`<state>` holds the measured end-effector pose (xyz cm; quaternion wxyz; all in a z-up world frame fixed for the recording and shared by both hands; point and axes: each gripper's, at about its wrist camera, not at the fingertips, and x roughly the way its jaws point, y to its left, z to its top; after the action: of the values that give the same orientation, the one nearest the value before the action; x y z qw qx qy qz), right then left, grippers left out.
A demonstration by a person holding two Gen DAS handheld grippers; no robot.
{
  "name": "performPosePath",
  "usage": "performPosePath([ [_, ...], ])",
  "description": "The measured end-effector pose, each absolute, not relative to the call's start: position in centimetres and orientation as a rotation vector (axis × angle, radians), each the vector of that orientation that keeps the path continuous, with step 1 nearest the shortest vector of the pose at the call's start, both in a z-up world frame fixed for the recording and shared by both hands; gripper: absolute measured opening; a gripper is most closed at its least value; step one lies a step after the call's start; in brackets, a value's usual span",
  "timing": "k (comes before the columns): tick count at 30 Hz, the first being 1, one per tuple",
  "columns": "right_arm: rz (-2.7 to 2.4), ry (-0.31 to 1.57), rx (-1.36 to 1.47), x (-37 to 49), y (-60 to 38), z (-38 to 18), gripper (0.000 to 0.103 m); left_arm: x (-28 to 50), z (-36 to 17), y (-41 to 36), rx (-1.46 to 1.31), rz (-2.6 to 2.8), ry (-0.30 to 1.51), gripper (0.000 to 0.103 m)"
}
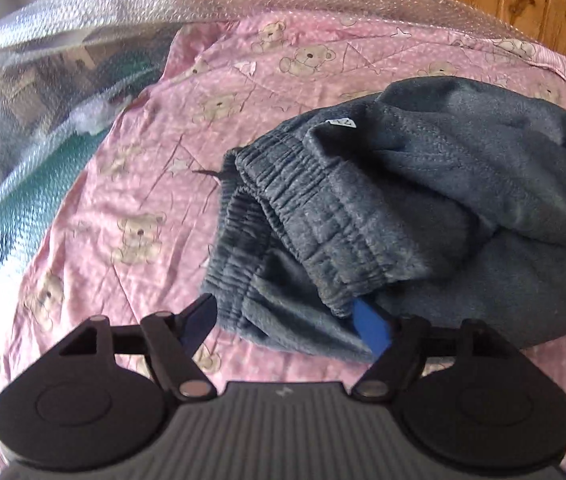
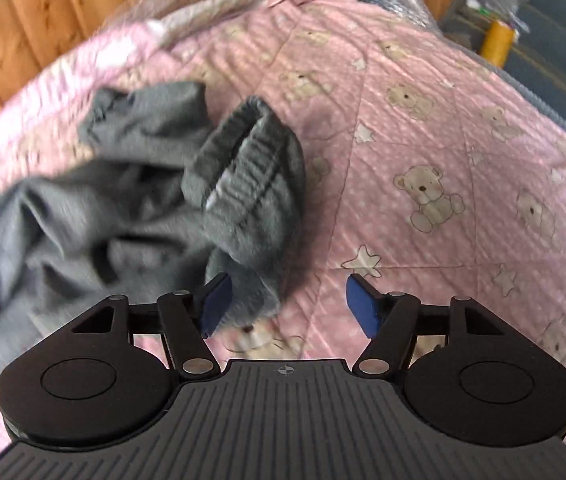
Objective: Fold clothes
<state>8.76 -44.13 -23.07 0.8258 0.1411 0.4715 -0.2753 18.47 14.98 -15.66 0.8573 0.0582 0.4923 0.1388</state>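
Where spread fingers reach, grey trousers (image 1: 423, 208) between.

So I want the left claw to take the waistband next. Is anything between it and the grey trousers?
Nothing visible. The left claw is open, with the grey trousers directly ahead; the waistband edge already lies between its fingers. Only the pink quilt lies underneath.

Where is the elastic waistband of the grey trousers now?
In the left wrist view the waistband lies at the centre on the pink bear quilt, just beyond the open left gripper.
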Motion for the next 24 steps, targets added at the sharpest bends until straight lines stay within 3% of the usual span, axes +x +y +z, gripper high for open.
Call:
performPosePath([
  [5, -0.526, 1.03, 0.147, 10.3, -43.0, -24.5, 0.075, 20.4, -15.2, 13.9, 0.19, 0.231, 0.986, 0.075],
  [7, -0.482, 1.035, 0.121, 11.3, -43.1, -24.6, 0.053, 21.3, -14.6, 14.7, 0.141, 0.229, 0.988, 0.033],
  [8, -0.46, 1.034, 0.123, 11.9, -43.4, -24.3, 0.019, 21.8, -14.4, 15.1, 0.117, 0.228, 0.988, 0.021],
  [9, -0.439, 1.033, 0.125, 12.5, -43.8, -23.9, 0.007, 22.2, -13.4, 15.9, 0.062, 0.229, 0.967, 0.017],
  [18, -0.516, 0.727, 0.237, 16.1, -51.6, -12.4, 0.0, 29.6, 8.5, 22.6, -0.195, 0.044, 0.594, 0.014],
  [21, -0.55, 0.642, 0.257, 15.2, -53.1, -9.3, 0.0, 28.3, 13.2, 23.1, -0.234, -0.006, 0.539, 0.014],
  [24, -0.603, 0.652, 0.257, 12.9, -53.9, -9.8, 0.0, 24.1, 14.6, 23.6, -0.273, -0.04, 0.517, 0.014],
])
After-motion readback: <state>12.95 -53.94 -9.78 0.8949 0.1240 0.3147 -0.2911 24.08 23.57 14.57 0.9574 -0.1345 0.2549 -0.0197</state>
